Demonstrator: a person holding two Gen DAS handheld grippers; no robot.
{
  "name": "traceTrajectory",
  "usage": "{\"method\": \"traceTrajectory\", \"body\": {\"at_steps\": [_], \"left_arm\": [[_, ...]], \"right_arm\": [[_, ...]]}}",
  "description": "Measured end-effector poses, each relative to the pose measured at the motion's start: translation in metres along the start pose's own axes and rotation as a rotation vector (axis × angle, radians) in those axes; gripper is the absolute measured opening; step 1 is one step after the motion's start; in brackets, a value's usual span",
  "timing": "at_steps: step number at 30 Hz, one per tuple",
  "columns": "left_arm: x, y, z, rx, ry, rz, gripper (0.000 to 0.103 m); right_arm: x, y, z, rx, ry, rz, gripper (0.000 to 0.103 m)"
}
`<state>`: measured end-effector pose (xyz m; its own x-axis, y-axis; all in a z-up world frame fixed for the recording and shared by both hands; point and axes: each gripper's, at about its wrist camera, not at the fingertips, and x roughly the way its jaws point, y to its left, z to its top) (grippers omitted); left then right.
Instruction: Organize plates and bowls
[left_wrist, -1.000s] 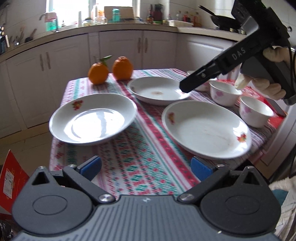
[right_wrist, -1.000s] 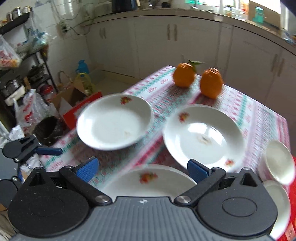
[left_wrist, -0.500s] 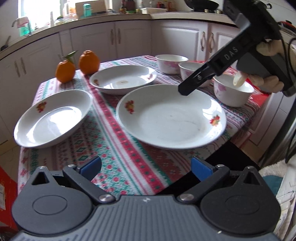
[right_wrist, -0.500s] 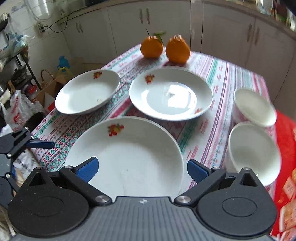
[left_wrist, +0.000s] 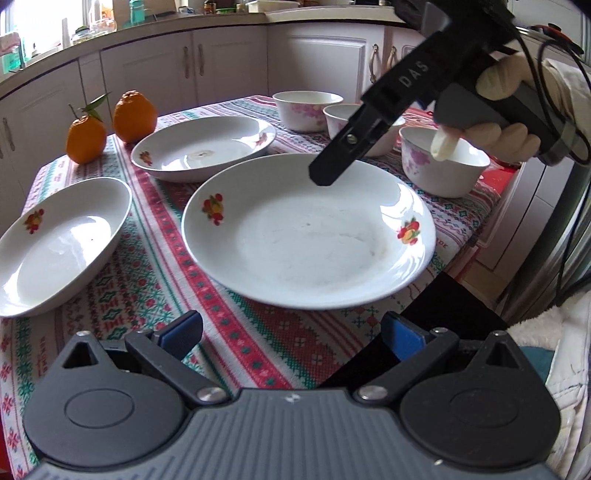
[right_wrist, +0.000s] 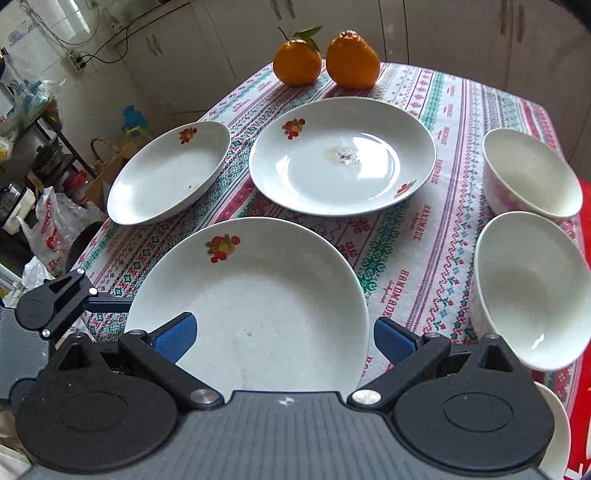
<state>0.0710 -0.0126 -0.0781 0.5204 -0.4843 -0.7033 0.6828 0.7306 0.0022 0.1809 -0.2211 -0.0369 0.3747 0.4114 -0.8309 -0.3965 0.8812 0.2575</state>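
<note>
Three white plates with fruit prints lie on the patterned tablecloth: a near plate (left_wrist: 306, 232) (right_wrist: 251, 306), a far plate (left_wrist: 203, 147) (right_wrist: 343, 155) and a left plate (left_wrist: 55, 243) (right_wrist: 170, 170). Three white bowls with pink flowers stand at the right: (left_wrist: 308, 109), (left_wrist: 347, 118), (left_wrist: 443, 166); two show in the right wrist view (right_wrist: 532, 173) (right_wrist: 532, 288). My left gripper (left_wrist: 291, 334) is open and empty at the table's front edge, before the near plate. My right gripper (right_wrist: 284, 334) is open and empty, hovering over the near plate's right part.
Two oranges (left_wrist: 110, 125) (right_wrist: 325, 55) sit at the table's far end. White kitchen cabinets (left_wrist: 221, 62) run behind. Bags, a basket and a shelf (right_wrist: 44, 166) stand on the floor at the table's left side. A red cloth (right_wrist: 583, 206) covers the right edge.
Both grippers have come closer to the near plate. The right gripper has lowered over it. Both stay open.
</note>
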Motion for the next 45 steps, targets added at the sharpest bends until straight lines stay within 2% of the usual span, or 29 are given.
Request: {"method": "traceTrajectory", "body": {"at_steps": [5, 14, 20, 31, 39, 45], "left_arm": [[0.006, 0.002, 0.002, 0.003, 0.004, -0.018, 0.102], [0.010, 0.005, 0.005, -0.006, 0.002, -0.040, 0.100], [0.011, 0.006, 0.007, -0.011, 0.001, -0.051, 0.098], [0.012, 0.005, 0.009, 0.009, 0.009, -0.063, 0.096], [0.011, 0.003, 0.012, 0.043, 0.019, -0.076, 0.086], [0.012, 0.004, 0.013, 0.051, 0.029, -0.074, 0.084]], "right_arm": [[0.006, -0.009, 0.005, 0.020, 0.030, 0.028, 0.103], [0.016, -0.016, 0.013, 0.015, 0.072, 0.052, 0.094], [0.021, -0.020, 0.015, 0.019, 0.087, 0.076, 0.091], [0.025, -0.020, 0.019, 0.008, 0.110, 0.119, 0.091], [0.028, -0.022, 0.022, -0.002, 0.141, 0.138, 0.091], [0.029, -0.025, 0.024, 0.005, 0.144, 0.157, 0.092]]}}
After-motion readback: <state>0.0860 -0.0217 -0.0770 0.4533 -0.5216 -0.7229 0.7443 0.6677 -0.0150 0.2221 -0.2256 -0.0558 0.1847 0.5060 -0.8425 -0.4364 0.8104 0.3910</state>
